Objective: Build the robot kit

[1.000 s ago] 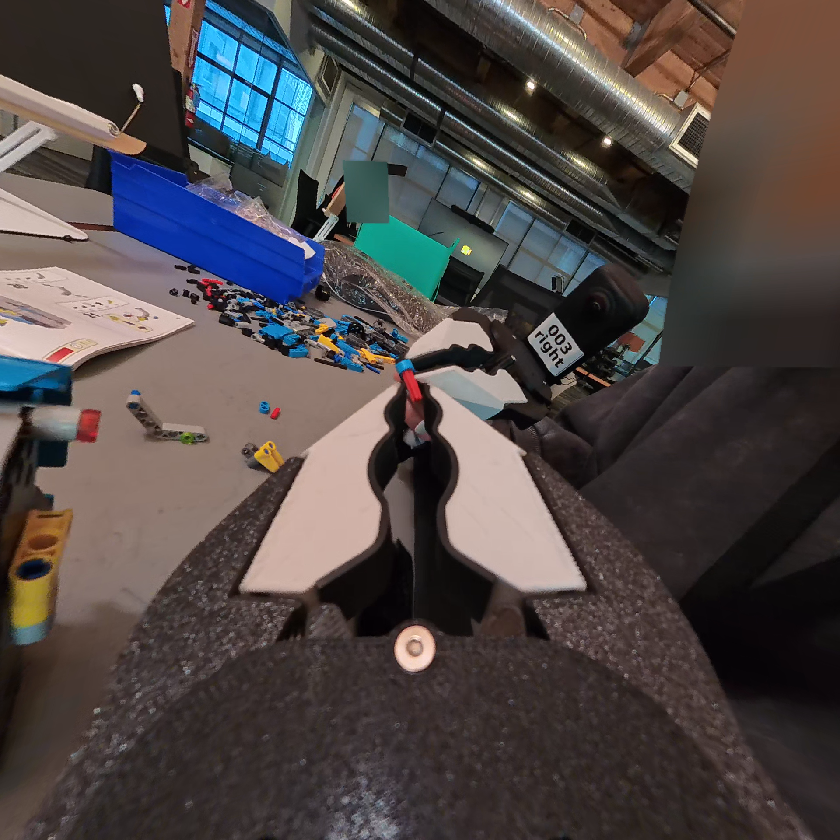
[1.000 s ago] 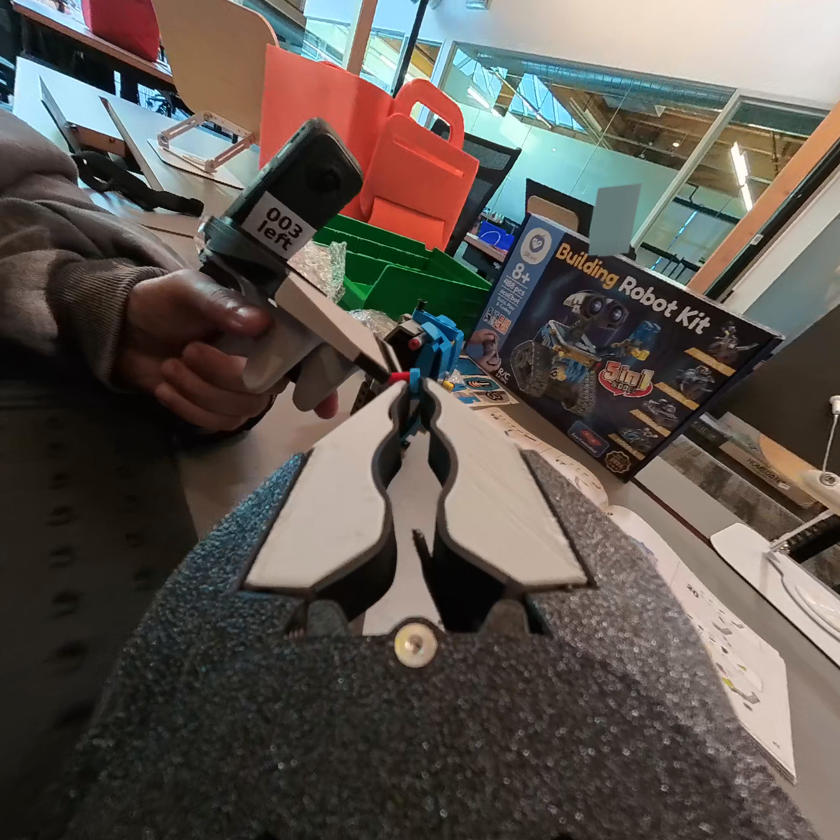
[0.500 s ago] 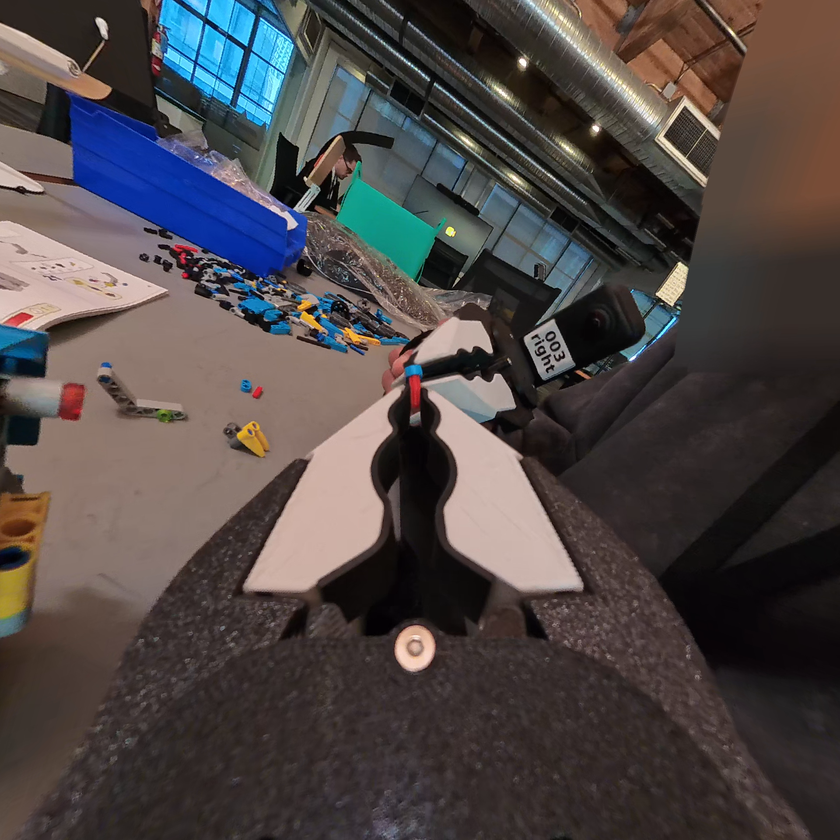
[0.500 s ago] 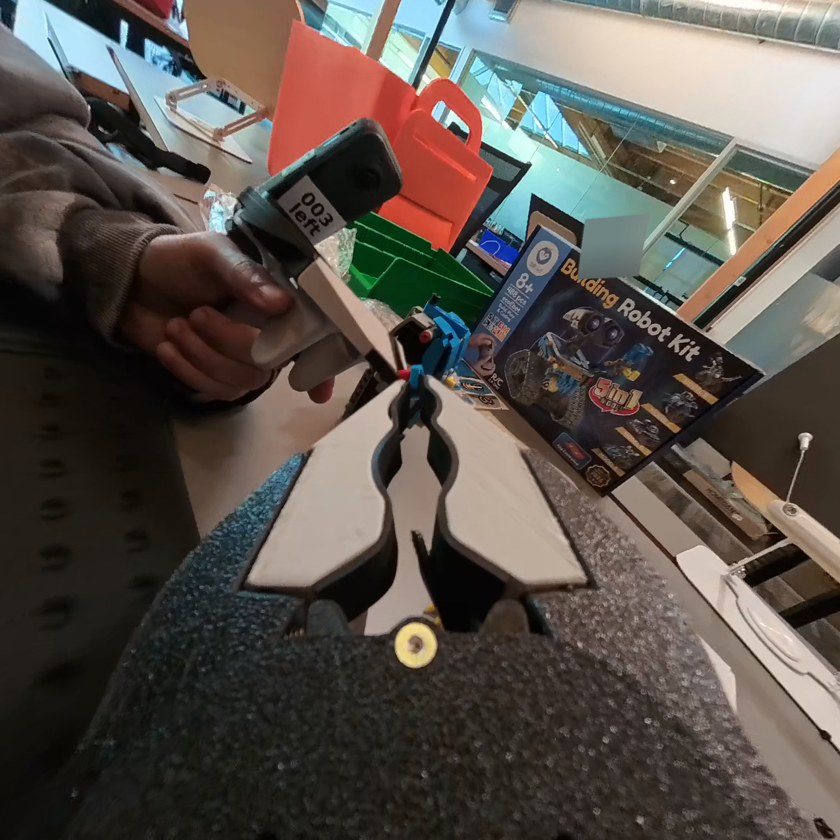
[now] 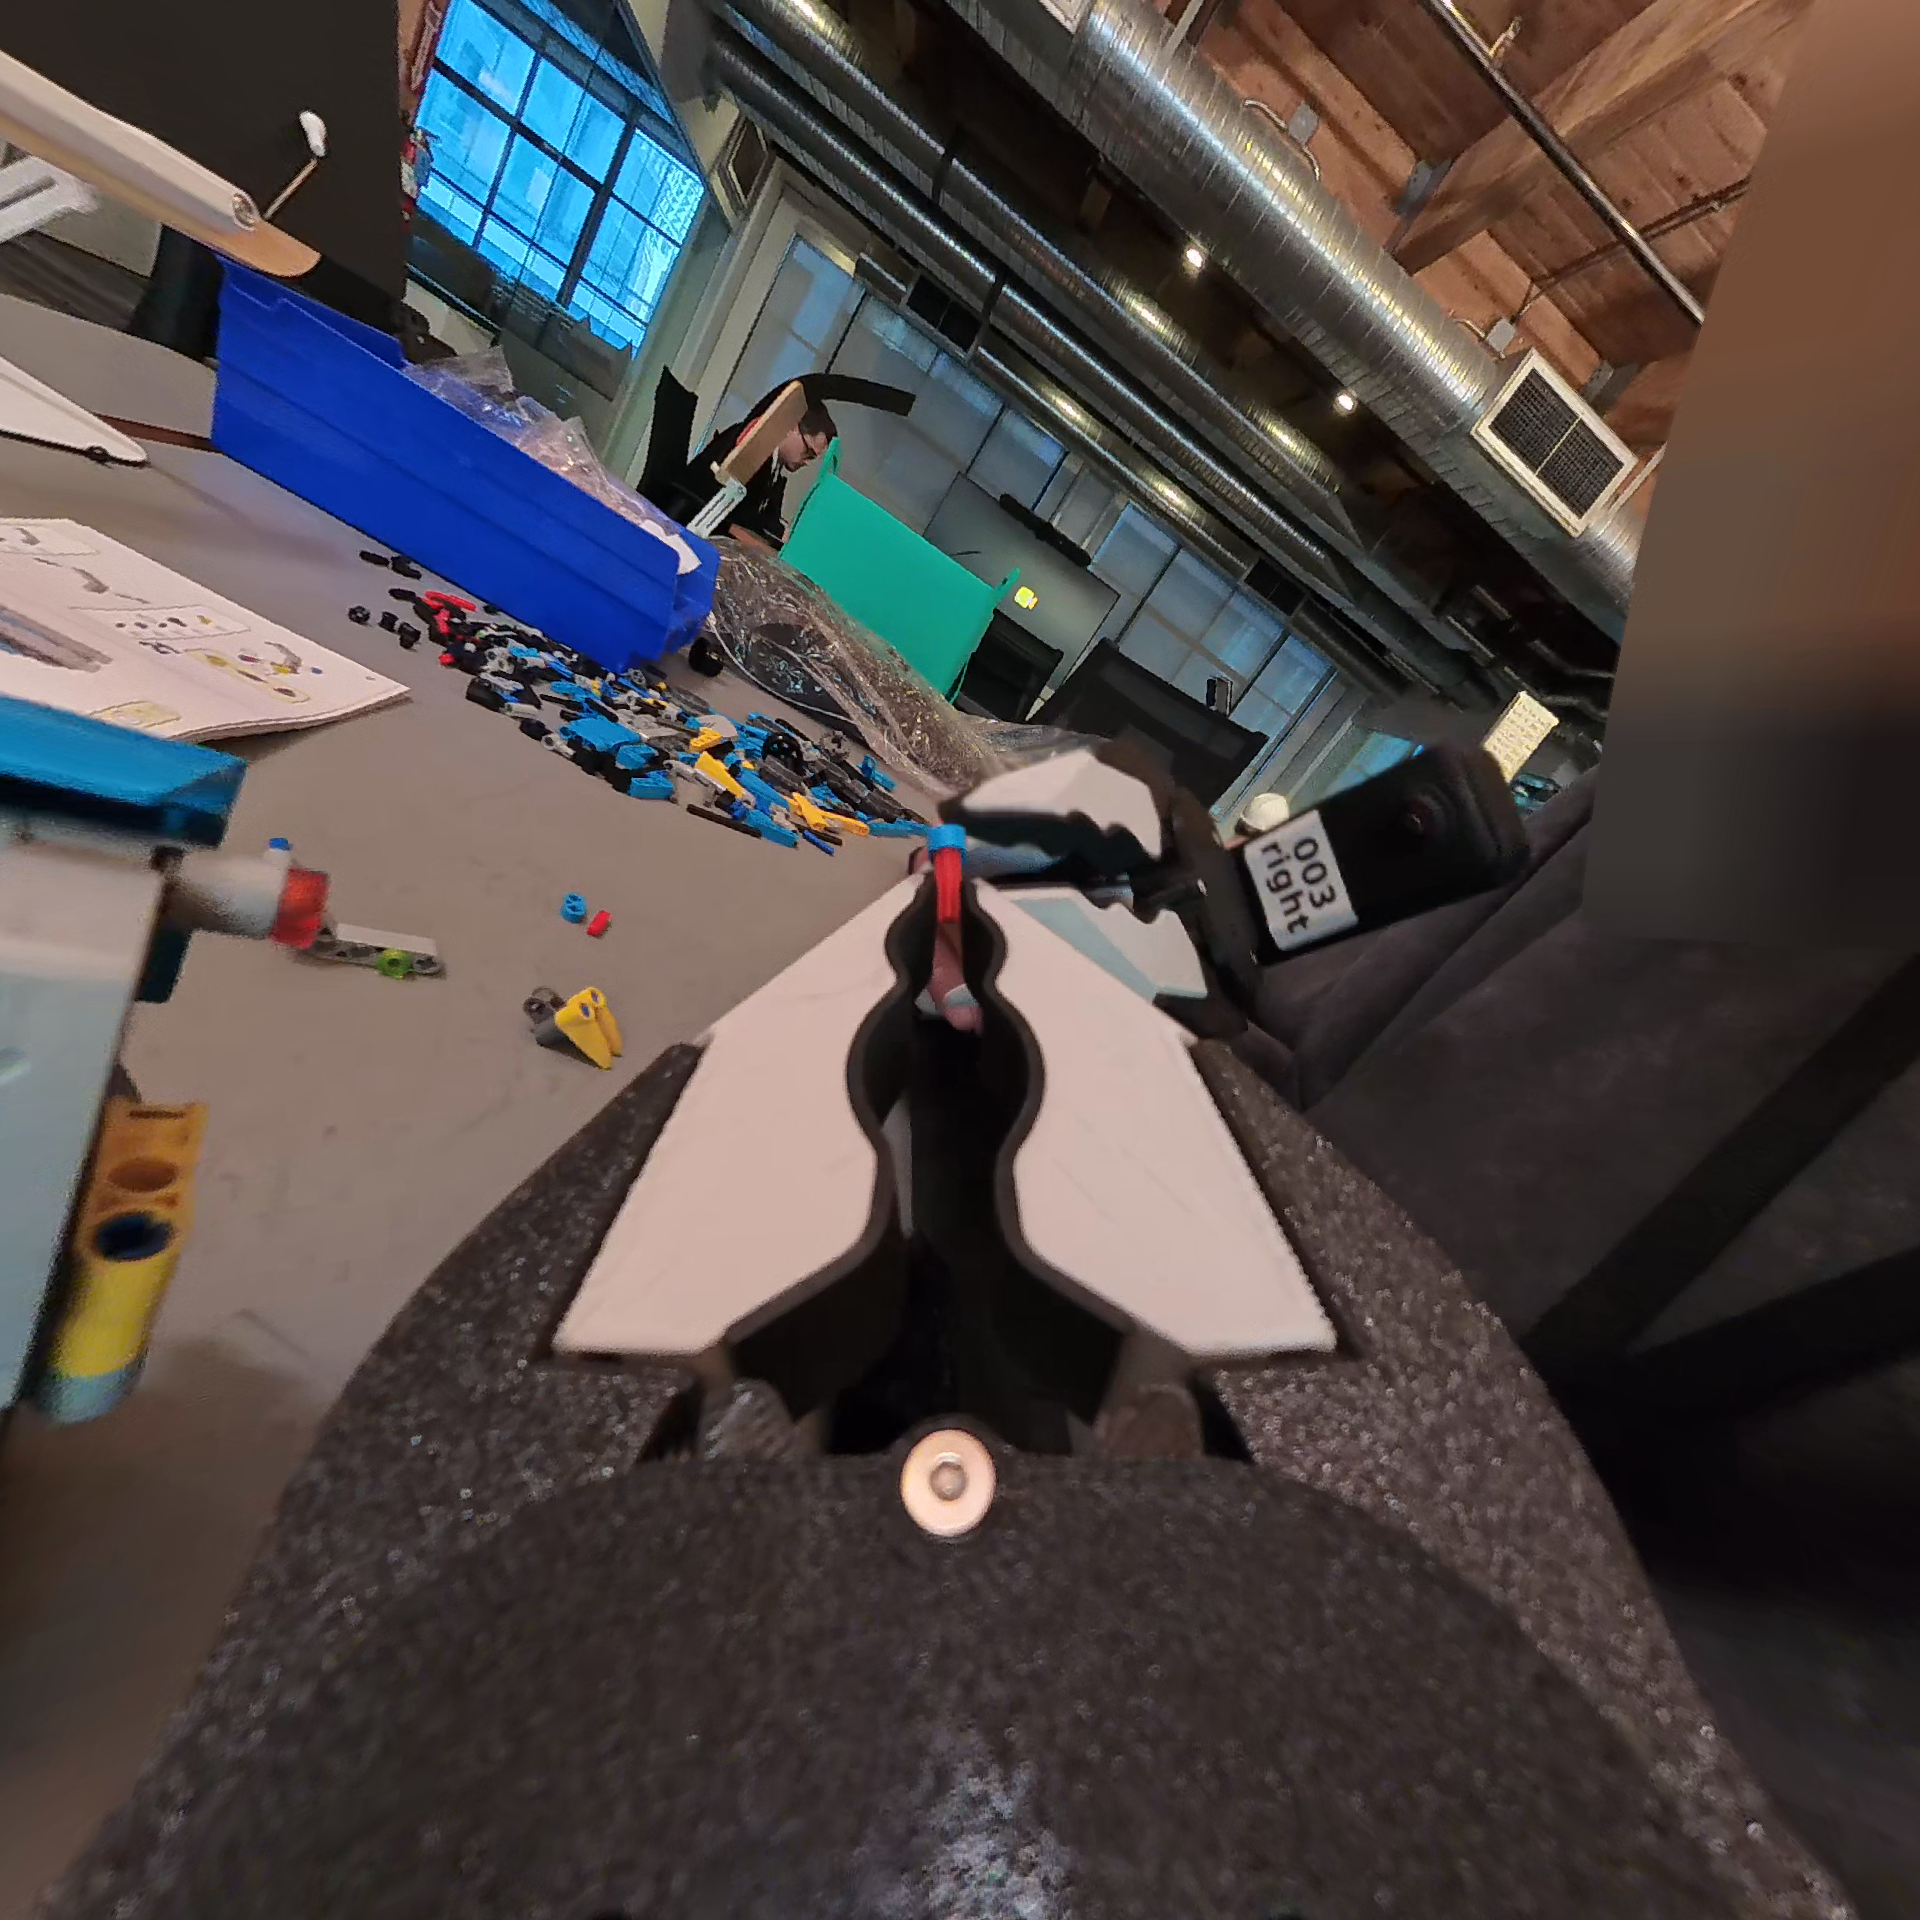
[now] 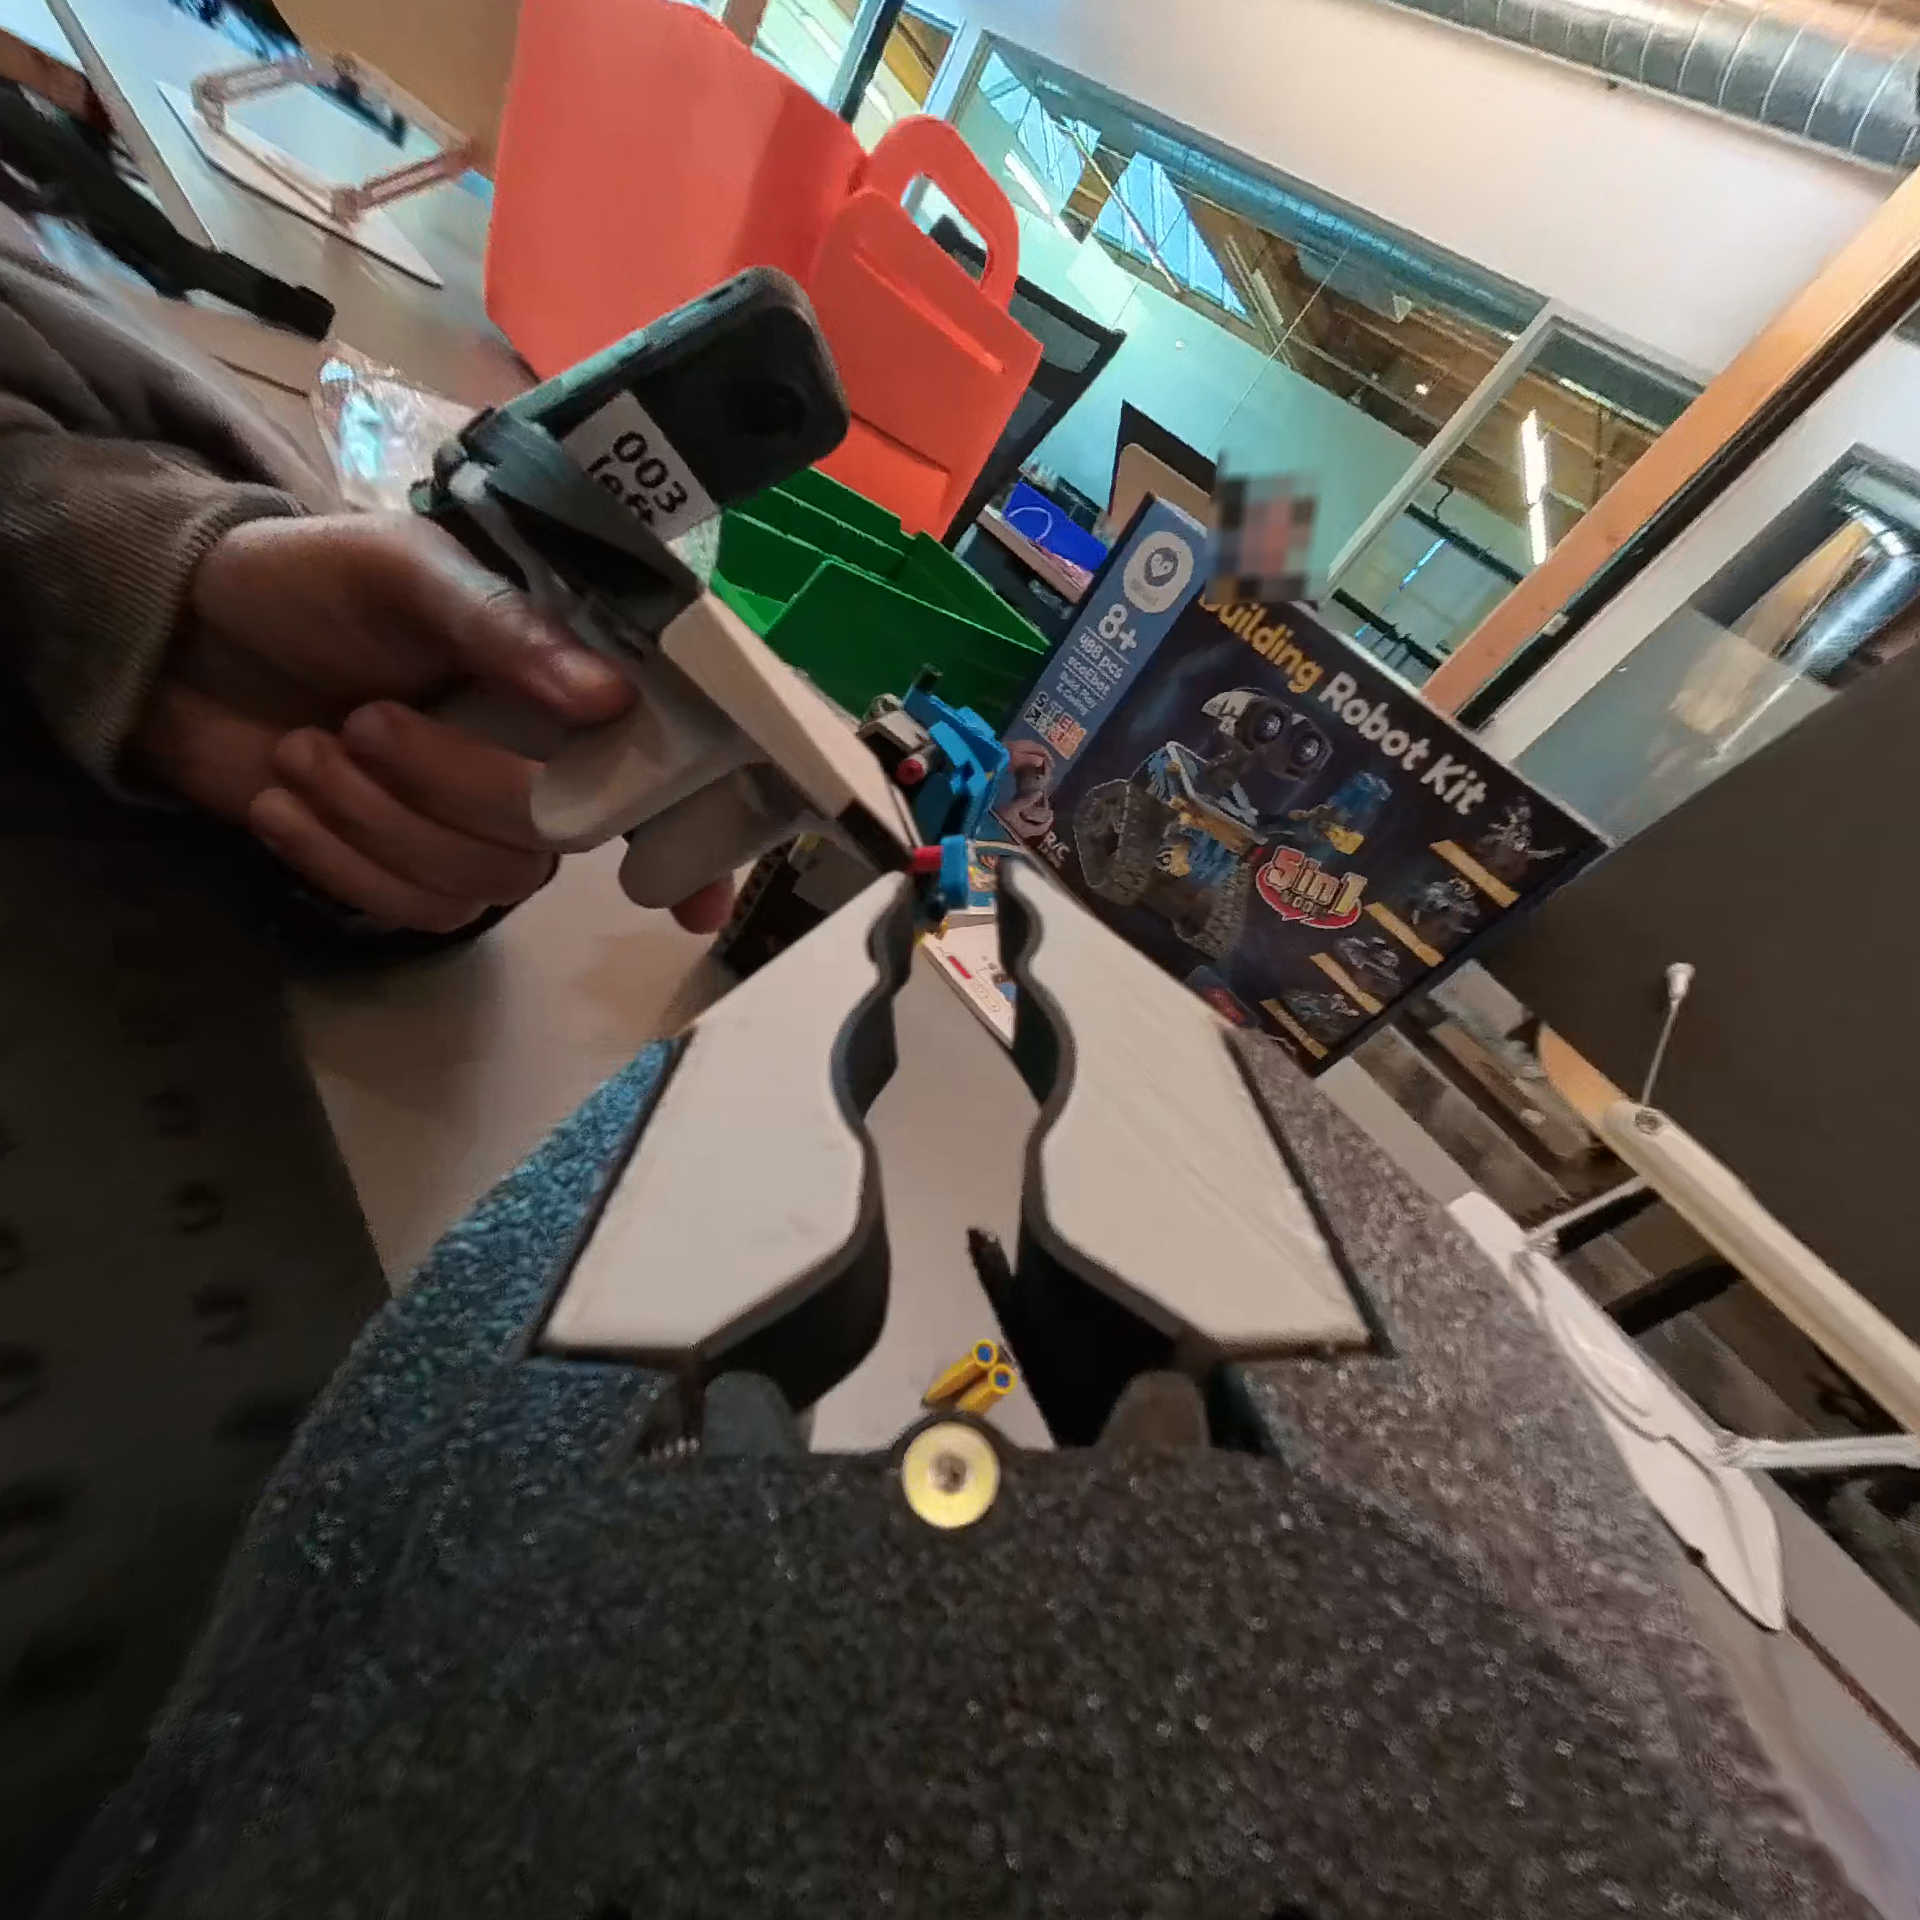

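My left gripper [image 5: 948,883] is shut on a short red pin [image 5: 945,896] that sticks out past its fingertips. A small blue bush [image 5: 943,840] sits on the pin's far end. In the right wrist view the red pin [image 6: 923,858] and the blue bush [image 6: 951,875] show at the left gripper's tip [image 6: 899,847], which a hand [image 6: 395,707] holds. My right gripper [image 6: 953,883] is open around the blue bush: the bush lies by its left fingertip [image 6: 888,894], with a gap to the right one. In the left wrist view the right gripper [image 5: 961,816] meets the bush from the far side.
On the grey table [image 5: 416,1091] lie a pile of loose blue, black and yellow pieces [image 5: 707,748], a blue bin [image 5: 436,468], an instruction booklet [image 5: 156,634], a yellow piece [image 5: 582,1023] and a part-built model [image 5: 94,935]. A kit box [image 6: 1299,821], green bins [image 6: 862,613] and an orange bag [image 6: 727,239] stand behind. The tips of both grippers are at nearly the same place.
My right gripper was shut on the blue bush and has opened off it. My left gripper has stayed shut on the red pin, with the bush on its end.
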Tool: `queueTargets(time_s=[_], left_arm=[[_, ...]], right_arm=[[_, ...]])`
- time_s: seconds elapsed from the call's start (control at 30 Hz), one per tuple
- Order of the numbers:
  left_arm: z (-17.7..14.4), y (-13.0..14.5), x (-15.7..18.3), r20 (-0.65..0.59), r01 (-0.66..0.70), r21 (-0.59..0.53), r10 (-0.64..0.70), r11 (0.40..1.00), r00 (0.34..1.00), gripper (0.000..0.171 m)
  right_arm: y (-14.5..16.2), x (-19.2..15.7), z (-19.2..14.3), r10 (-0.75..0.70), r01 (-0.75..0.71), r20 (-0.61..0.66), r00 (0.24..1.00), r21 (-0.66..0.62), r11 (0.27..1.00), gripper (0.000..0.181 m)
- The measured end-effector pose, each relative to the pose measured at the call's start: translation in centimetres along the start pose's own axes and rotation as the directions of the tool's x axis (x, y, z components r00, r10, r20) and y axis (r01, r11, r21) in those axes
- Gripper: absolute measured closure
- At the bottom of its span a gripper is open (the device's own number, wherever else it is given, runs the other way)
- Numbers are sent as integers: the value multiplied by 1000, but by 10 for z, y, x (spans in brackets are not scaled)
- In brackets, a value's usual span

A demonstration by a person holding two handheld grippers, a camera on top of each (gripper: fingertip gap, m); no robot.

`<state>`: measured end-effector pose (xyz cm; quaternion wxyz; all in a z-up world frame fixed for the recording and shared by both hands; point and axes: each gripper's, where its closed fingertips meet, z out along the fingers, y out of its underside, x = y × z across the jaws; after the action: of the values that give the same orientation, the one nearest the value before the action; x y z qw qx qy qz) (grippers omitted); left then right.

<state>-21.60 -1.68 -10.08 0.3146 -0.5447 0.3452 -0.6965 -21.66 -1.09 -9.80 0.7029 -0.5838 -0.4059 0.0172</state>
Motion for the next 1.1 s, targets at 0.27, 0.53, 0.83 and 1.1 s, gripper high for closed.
queueTargets(time_s=[0.27, 0.53, 0.83, 1.1], left_arm=[[-1, -1, -1, -2, 18, 11, -18, 1000, 1000, 169], [2, 3, 1, -16, 26, -12, -26, 1000, 1000, 168], [3, 7, 1, -6, 12, -30, -12, 999, 1000, 169], [4, 10, 0, -18, 44, -47, -45, 998, 999, 170]], right_arm=[[1, -20, -3, 66, -61, 158, 985, -34, 998, 107], [4, -15, 7, -51, 54, 39, 998, -70, 996, 142], [6, -8, 7, -80, 80, -2, 997, -83, 993, 164], [9, -10, 5, -146, 145, -3, 989, -113, 983, 166]])
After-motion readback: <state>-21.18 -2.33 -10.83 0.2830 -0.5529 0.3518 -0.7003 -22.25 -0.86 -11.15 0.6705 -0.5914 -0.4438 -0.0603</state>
